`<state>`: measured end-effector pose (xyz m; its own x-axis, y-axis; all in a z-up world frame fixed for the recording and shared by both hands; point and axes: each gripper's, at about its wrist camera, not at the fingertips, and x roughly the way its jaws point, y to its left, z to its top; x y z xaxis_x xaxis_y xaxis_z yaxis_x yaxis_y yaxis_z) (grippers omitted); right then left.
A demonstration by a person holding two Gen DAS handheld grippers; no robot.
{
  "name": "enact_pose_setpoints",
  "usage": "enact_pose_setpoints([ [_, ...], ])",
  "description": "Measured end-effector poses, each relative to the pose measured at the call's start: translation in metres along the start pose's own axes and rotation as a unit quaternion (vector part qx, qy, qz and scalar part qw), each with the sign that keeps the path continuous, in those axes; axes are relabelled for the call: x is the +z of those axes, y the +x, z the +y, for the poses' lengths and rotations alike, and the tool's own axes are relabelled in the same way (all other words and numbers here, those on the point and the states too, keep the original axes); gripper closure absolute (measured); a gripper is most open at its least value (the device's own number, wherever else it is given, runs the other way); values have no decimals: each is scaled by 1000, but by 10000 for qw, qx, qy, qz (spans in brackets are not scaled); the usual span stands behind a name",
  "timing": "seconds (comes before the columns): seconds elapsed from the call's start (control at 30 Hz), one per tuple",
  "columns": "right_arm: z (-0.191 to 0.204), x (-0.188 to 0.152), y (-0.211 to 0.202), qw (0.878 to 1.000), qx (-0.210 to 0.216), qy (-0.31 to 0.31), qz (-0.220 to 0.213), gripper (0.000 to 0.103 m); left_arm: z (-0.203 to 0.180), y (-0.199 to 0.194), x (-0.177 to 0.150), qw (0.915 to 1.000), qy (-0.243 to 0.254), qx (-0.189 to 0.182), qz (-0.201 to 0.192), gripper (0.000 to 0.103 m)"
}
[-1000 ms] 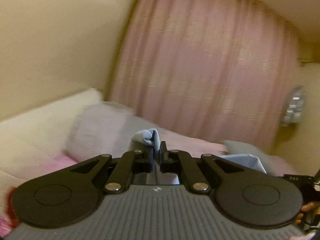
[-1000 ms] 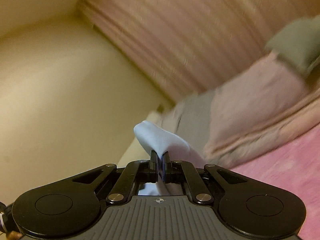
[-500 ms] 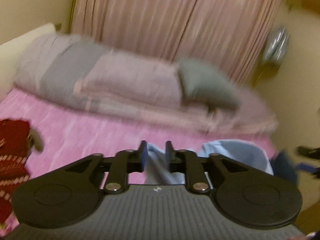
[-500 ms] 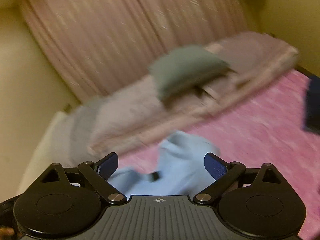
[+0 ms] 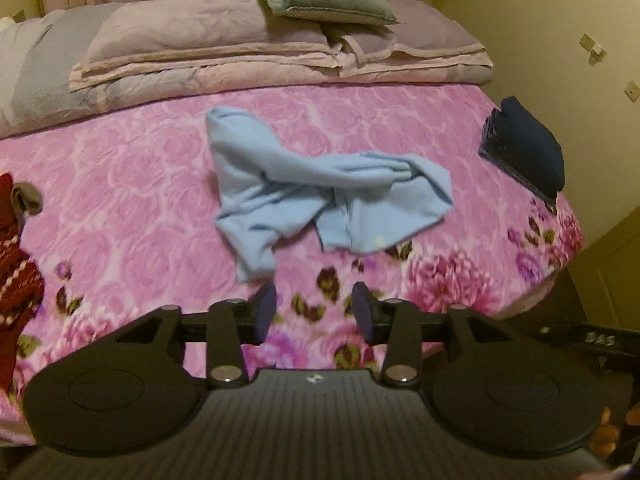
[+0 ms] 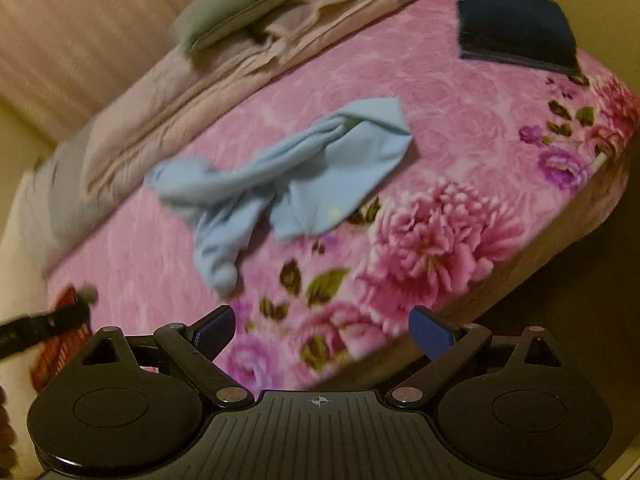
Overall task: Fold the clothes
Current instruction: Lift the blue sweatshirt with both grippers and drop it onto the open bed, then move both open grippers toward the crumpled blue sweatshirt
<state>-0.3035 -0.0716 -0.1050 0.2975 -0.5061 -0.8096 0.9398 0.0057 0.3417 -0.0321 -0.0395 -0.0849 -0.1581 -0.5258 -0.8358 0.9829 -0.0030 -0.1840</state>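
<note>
A light blue garment lies crumpled in the middle of the pink floral bed cover; it also shows in the right wrist view. My left gripper is open and empty, held above the bed's near edge, short of the garment. My right gripper is wide open and empty, also back from the garment over the bed's near edge.
A folded dark navy garment sits at the bed's right edge, also in the right wrist view. A red patterned garment lies at the left. Folded quilts and a grey-green pillow line the far side.
Both grippers were shut on the blue garment and held it up; they opened, the garment dropped onto the bed, and both grippers drew back.
</note>
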Motion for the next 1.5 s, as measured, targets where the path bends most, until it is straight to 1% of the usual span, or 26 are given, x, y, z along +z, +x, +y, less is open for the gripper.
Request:
enact_pose_setpoints([
  [0.03, -3, -13, -1, 9999, -86, 18, 59, 7, 3, -6, -10, 10000, -19, 25, 38, 65],
  [0.1, -8, -40, -4, 9995, -258, 53, 178, 7, 14, -6, -14, 9999, -1, 111, 93, 65],
  [0.17, 3, -50, -13, 9996, -215, -20, 162, 7, 18, -13, -18, 9997, 22, 216, 66, 65],
  [0.33, 16, -68, -14, 9990, -392, -181, 113, 7, 22, -30, -25, 9991, 118, 393, -45, 65],
  [0.5, 19, -72, -11, 9987, -459, -180, 155, 7, 22, -35, -30, 9989, 182, 420, -76, 63],
  [0.77, 22, -66, 7, 9974, -491, -390, 347, 7, 22, -23, -26, 9987, 92, 491, 50, 63],
  [0.97, 14, -50, 24, 9955, -506, -563, 572, 7, 14, 0, -16, 9981, -43, 570, 227, 63],
  [1.07, 5, -35, 35, 9942, -498, -661, 686, 7, 1, 17, -3, 9975, -119, 630, 297, 63],
  [1.27, -23, 10, 56, 9916, -473, -821, 877, 7, -31, 52, 26, 9959, -270, 756, 423, 63],
  [1.4, -47, 52, 75, 9902, -404, -919, 969, 7, -52, 76, 45, 9945, -378, 842, 504, 63],
  [1.5, -58, 79, 89, 9883, -324, -1065, 1045, 7, -61, 89, 55, 9925, -580, 932, 538, 63],
])
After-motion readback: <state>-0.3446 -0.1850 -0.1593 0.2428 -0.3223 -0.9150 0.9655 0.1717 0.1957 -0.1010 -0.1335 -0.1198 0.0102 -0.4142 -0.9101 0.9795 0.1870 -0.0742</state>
